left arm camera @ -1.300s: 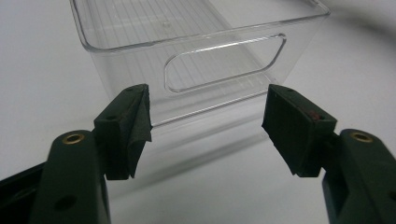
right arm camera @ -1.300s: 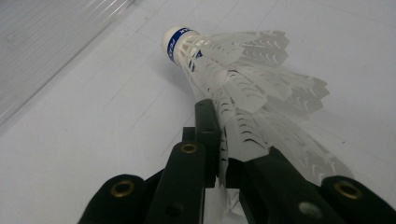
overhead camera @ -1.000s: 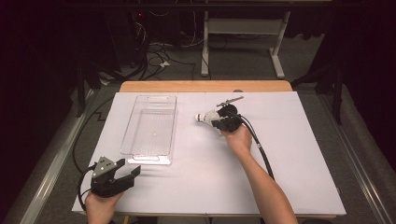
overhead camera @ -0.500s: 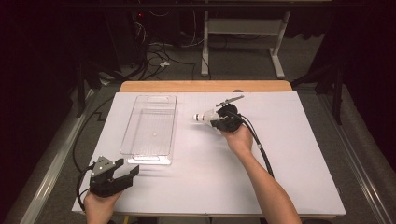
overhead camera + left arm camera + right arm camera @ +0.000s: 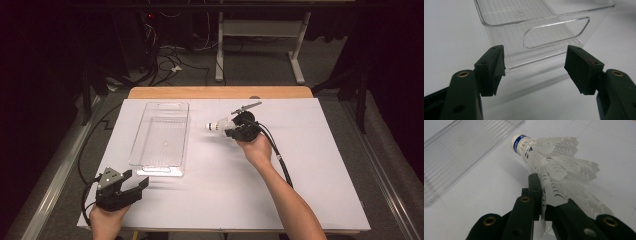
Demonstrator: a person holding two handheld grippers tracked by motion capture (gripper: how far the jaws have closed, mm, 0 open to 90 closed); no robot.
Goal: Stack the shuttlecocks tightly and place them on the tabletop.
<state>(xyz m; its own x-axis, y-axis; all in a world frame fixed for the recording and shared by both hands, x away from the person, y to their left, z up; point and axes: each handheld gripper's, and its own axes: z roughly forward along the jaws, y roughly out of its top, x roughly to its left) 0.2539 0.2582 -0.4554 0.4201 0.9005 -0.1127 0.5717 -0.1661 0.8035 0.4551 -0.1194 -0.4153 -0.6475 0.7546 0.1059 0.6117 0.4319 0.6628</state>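
A white shuttlecock (image 5: 549, 162) with a blue band at its cork sticks out of my right gripper (image 5: 543, 202), whose jaws are shut on its feather skirt. In the high view the right gripper (image 5: 231, 131) holds the shuttlecock (image 5: 218, 126) just above the white table, cork pointing left toward a clear plastic bin (image 5: 162, 135). My left gripper (image 5: 137, 184) rests at the table's near left corner, just short of the bin's near end. In the left gripper view its jaws stand wide open with nothing between them, facing the bin's handle cutout (image 5: 556, 32).
The white table top (image 5: 320, 165) has a wooden strip (image 5: 220, 92) along its far edge. A black cable (image 5: 280, 160) trails from the right gripper along the forearm. Beyond the table stand desk legs (image 5: 297, 55) and floor cables (image 5: 165, 60).
The right gripper with the shuttlecock has drifted very slightly; the left gripper has stayed where it was.
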